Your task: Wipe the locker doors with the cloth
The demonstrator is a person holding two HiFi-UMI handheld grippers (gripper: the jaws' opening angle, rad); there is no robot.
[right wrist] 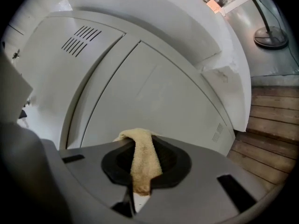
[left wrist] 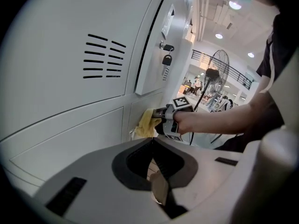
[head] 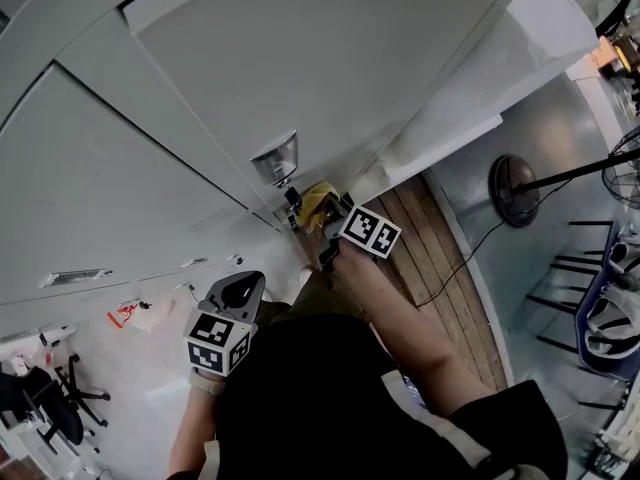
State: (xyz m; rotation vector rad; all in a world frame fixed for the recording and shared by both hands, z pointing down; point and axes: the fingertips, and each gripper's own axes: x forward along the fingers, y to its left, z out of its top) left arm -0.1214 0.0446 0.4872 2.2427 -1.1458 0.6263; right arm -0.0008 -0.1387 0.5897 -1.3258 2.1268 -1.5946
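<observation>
Right tongs (right wrist: 140, 146) clenched on the yellow cloth (head: 316, 204) — cloth pressed against a lower locker door (right wrist: 154, 97) (just above the wooden floor (right wrist: 271, 125)). Left tongs (left wrist: 152, 141) closed, empty — held apart from the doors.

Wooden floor planks (head: 440, 258), round dark fan base (head: 513, 190), black office chair (head: 50, 408), red-and-white scrap (head: 125, 314).

The person is wearing a black top (head: 330, 408) with pale trim (head: 445, 423). The left hand-held gripper (head: 240, 293) and right hand-held gripper (head: 320, 220) are showing grey shells, each carrying behind it a cube of black-and-white square markers.
</observation>
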